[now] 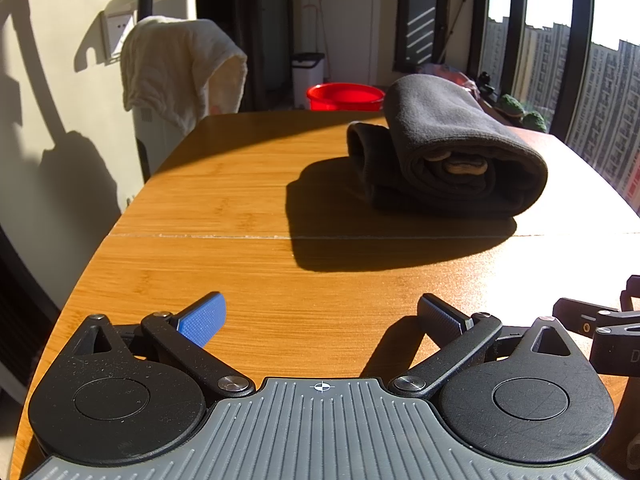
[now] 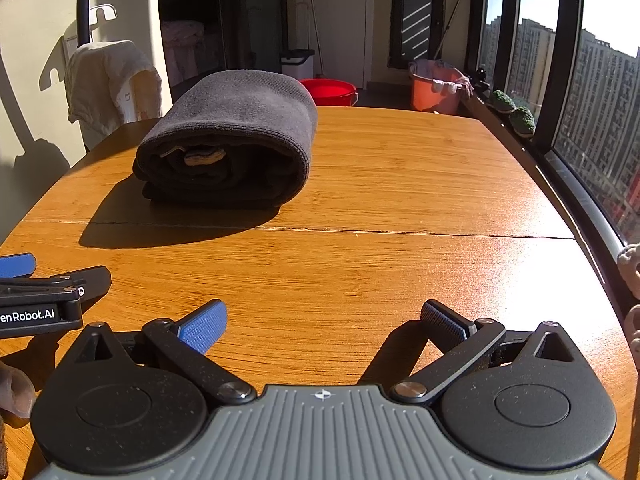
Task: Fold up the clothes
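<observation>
Both tools, left tool [image 1: 322,316] and right tool [image 2: 324,318], spread wide and empty over the orange-brown wooden tabletop [image 2: 400,184]; dark grey folded fleece garment [image 2: 228,140] sits well ahead, folding apparently done, next likely tidying or fetching another
</observation>
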### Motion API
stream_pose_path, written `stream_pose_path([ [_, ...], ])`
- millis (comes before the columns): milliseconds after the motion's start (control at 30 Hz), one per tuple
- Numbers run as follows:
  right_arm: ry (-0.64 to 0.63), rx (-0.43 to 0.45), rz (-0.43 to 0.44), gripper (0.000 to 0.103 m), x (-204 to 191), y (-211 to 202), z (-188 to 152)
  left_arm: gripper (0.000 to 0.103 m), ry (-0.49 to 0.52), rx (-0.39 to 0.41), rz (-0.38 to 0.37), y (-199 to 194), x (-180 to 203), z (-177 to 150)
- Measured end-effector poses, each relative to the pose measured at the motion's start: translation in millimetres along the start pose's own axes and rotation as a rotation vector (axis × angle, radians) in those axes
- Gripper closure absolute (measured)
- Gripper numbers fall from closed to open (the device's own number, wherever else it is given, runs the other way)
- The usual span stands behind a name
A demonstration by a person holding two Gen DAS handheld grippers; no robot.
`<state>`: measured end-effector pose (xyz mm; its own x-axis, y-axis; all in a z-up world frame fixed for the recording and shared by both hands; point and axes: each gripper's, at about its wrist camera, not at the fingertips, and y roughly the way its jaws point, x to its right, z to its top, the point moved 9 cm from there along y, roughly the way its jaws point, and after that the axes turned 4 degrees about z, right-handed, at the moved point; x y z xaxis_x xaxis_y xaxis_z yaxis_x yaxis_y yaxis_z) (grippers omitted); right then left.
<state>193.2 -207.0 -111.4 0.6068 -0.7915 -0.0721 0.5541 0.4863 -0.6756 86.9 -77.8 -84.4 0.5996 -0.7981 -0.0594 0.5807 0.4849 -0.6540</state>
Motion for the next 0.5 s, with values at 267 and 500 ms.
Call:
stream_pose_path([
  [267,-0.009,-0.007,0.004,0.0,2,8,6,0.0,0.0,0.0,0.001,0,0,0],
  [500,-0.009,0.01,0.125,0.0,9,8,14,0.0,0.0,-0.003,-0.001,1,0,0],
])
